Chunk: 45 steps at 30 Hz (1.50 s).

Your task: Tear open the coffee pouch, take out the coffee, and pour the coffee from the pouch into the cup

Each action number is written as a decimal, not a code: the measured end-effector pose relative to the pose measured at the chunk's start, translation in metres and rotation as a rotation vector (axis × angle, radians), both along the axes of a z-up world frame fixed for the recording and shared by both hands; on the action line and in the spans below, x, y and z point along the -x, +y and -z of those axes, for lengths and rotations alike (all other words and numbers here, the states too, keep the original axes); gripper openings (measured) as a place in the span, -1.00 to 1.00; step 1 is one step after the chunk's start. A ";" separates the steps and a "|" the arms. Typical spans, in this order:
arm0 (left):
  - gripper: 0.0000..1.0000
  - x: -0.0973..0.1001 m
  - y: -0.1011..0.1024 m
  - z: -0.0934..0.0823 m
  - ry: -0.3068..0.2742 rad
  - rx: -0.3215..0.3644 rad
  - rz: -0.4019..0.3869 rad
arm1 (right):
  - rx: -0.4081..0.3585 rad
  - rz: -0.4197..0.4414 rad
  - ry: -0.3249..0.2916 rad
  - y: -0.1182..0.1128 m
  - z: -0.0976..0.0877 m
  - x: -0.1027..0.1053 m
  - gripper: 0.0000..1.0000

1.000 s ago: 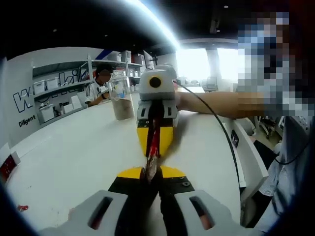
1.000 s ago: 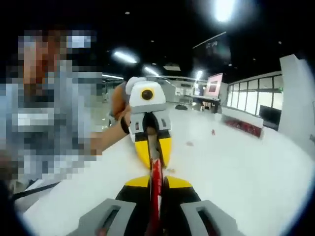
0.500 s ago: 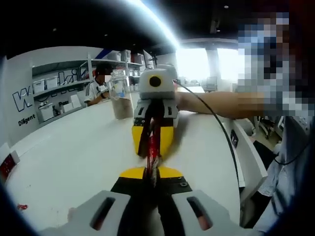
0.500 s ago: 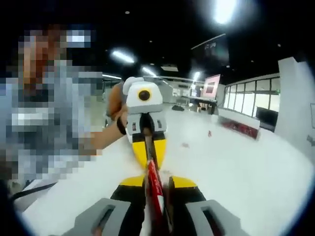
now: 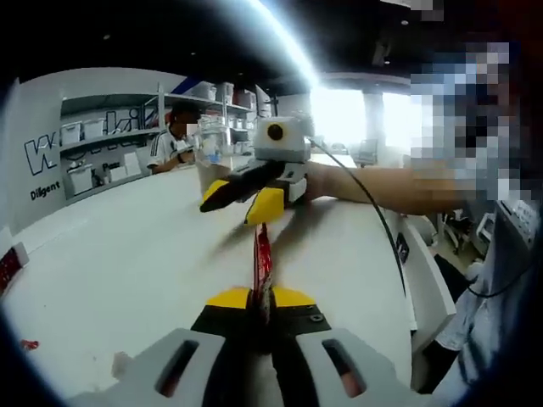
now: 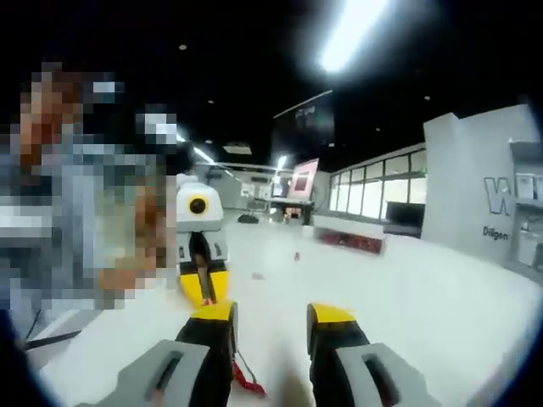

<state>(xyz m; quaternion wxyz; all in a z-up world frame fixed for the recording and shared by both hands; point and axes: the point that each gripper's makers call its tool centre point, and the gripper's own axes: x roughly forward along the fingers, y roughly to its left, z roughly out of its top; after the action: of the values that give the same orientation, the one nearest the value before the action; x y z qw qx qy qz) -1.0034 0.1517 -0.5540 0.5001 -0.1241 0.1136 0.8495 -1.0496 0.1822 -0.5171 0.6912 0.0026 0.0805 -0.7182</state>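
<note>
L gripper (image 5: 261,298) clamps thin, floppy coffee pouch (image 5: 261,259) at 12. R gripper (image 6: 270,322) jaws wide, empty. I'd regrip pouch's top edge w/ R.

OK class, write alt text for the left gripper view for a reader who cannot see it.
The left gripper pinches a thin red coffee pouch upright over a white table. Beyond it the right gripper hangs open and tilted, apart from the pouch, with a clear cup behind it.
</note>
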 end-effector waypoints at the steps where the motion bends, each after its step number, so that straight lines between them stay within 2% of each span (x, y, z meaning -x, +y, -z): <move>1: -0.80 0.000 0.000 0.000 -0.001 0.000 0.000 | 0.003 0.013 0.000 0.000 0.000 0.002 -0.32; 8: -0.80 0.000 0.000 0.000 0.006 0.003 -0.003 | 0.040 0.091 0.012 0.004 -0.007 0.014 -0.27; 11: -0.80 0.000 0.000 0.000 0.011 0.005 -0.004 | 0.081 0.144 0.032 0.007 -0.016 0.023 -0.18; 18: -0.80 0.001 0.000 0.000 0.015 0.007 -0.006 | 0.115 0.184 0.056 0.008 -0.023 0.028 0.06; 25: -0.79 0.001 0.000 0.000 0.017 0.007 -0.006 | 0.225 0.262 0.161 0.012 -0.046 0.039 0.40; 29: -0.79 0.001 -0.001 0.000 0.017 0.007 -0.007 | 0.317 0.288 0.247 0.016 -0.065 0.041 0.69; 35: -0.79 0.001 0.000 0.000 0.020 0.009 -0.006 | 0.344 0.330 0.289 0.019 -0.073 0.048 0.89; 40: -0.79 0.001 0.000 0.000 0.026 0.012 -0.005 | 0.322 0.344 0.331 0.018 -0.073 0.051 0.90; 42: -0.79 0.001 0.000 0.000 0.027 0.012 -0.005 | 0.307 0.368 0.387 0.019 -0.074 0.053 0.90; 45: -0.79 0.001 0.000 0.000 0.028 0.013 -0.006 | 0.300 0.408 0.411 0.023 -0.076 0.059 0.90</move>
<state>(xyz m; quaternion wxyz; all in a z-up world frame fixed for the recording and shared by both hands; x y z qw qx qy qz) -1.0043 0.1514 -0.5535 0.4953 -0.1156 0.1257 0.8518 -1.1081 0.2047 -0.4414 0.4949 -0.2284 0.1095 -0.8312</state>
